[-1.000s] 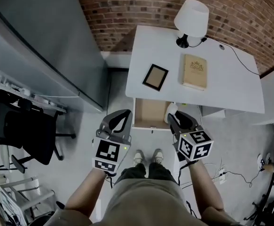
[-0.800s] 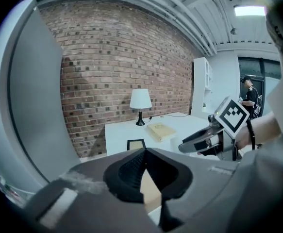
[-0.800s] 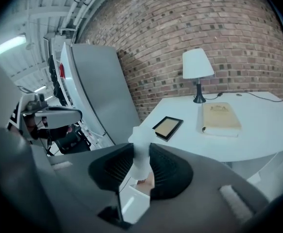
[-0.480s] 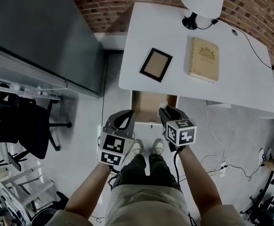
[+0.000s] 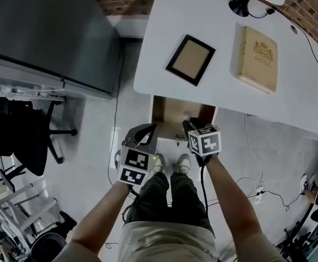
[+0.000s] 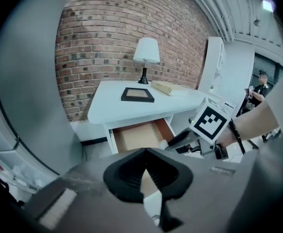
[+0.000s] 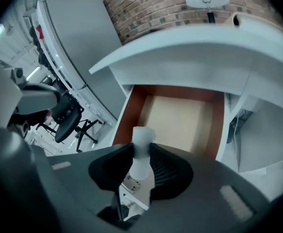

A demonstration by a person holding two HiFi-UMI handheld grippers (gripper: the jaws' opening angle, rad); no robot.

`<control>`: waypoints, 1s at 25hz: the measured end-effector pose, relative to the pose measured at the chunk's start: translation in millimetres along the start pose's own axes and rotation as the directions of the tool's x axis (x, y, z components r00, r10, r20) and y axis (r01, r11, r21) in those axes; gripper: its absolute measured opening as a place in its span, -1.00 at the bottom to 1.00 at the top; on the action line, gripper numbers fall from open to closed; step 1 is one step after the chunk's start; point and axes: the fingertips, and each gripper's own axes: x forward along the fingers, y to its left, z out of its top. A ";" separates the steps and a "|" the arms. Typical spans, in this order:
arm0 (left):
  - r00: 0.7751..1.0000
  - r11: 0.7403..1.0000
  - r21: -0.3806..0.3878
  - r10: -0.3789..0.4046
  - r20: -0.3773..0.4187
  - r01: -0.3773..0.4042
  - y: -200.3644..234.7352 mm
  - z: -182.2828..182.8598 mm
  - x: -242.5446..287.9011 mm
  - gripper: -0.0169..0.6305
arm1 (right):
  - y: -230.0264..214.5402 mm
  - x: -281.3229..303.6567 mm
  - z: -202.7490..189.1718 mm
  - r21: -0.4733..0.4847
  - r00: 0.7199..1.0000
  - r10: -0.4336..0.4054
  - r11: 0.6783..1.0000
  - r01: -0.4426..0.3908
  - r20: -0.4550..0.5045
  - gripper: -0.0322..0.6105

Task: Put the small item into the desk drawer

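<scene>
The desk drawer (image 5: pixel 175 113) stands pulled open under the white desk (image 5: pixel 153 70), its wooden bottom bare (image 7: pixel 180 118). My right gripper (image 5: pixel 187 124) hovers at the drawer's front edge, shut on a small white bottle-like item (image 7: pixel 141 152) that sticks up between the pads. In the head view the item (image 5: pixel 187 114) shows just over the drawer's inside. My left gripper (image 5: pixel 147 130) hangs left of the drawer front, its fingertips meeting with nothing held (image 6: pixel 145 152). From the left gripper view the right gripper's marker cube (image 6: pixel 210 120) is beside the drawer (image 6: pixel 141 135).
On the desk lie a dark picture frame (image 5: pixel 190 59), a tan book (image 5: pixel 257 58) and a lamp base (image 5: pixel 240 5). A grey cabinet (image 5: pixel 49 31) and an office chair (image 5: pixel 17 141) stand left. Cables (image 5: pixel 257 190) run on the floor at the right. My shoes (image 5: pixel 172 165) are below the drawer.
Both grippers have moved forward to the drawer front. The right gripper has carried the white item to the drawer's front edge, still gripped.
</scene>
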 end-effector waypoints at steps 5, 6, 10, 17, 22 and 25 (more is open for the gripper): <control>0.999 1.000 -0.017 -0.003 -0.040 0.002 1.6 -32.4 31.2 -0.94 | -10.8 42.0 -28.1 -0.031 0.996 0.012 0.999 -0.015 -0.090 -0.55; 0.999 1.000 -0.020 -0.003 -0.046 0.003 1.1 -37.9 35.7 -0.94 | -13.2 49.2 -33.6 -0.036 0.994 0.011 0.999 -0.015 -0.108 -0.54; 0.998 1.000 -0.025 -0.002 -0.056 0.000 1.2 -50.9 48.4 -0.94 | -21.9 71.2 -49.8 -0.068 0.986 0.005 0.998 -0.016 -0.169 -0.53; 0.998 0.998 -0.059 0.012 -0.066 -0.016 -1.5 -60.1 48.7 -0.94 | -26.3 77.0 -65.5 -0.058 0.982 0.007 0.998 -0.018 -0.189 -0.42; 0.998 0.999 -0.048 0.017 -0.058 -0.020 -6.7 -49.9 31.6 -0.94 | -23.6 47.5 -47.8 -0.063 0.994 -0.010 0.998 0.003 -0.110 -0.46; 0.999 0.999 -0.047 0.026 -0.042 -0.028 -7.5 -35.1 11.3 -0.94 | -13.2 15.7 -31.4 -0.080 0.998 -0.010 0.997 0.005 -0.061 -0.53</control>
